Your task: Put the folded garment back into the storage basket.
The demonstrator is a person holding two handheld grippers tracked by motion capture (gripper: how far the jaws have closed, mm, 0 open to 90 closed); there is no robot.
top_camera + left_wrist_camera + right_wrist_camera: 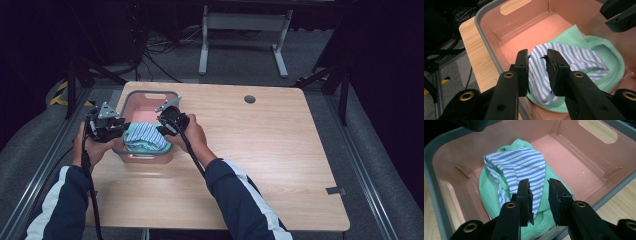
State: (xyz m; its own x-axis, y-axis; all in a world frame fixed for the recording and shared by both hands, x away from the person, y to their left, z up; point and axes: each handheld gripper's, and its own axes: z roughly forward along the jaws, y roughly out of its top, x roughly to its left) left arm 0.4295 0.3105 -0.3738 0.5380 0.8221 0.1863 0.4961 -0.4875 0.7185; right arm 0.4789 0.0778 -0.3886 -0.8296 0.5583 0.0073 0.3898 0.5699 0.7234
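While both forearms reach in from the near edge, I see a pink bin [148,99] standing on the far left part of the worktop [260,150]. Inside it, a blue striped cloth [574,57] lies bunched on top of a green cloth [599,45], toward the bin's near end. My left hand-held gripper [537,66] sits over the bin's left rim, jaws narrowly apart with a fold of the striped cloth between them. My right hand-held gripper [539,195] hangs over the right rim, jaws narrowly apart just above the two cloths.
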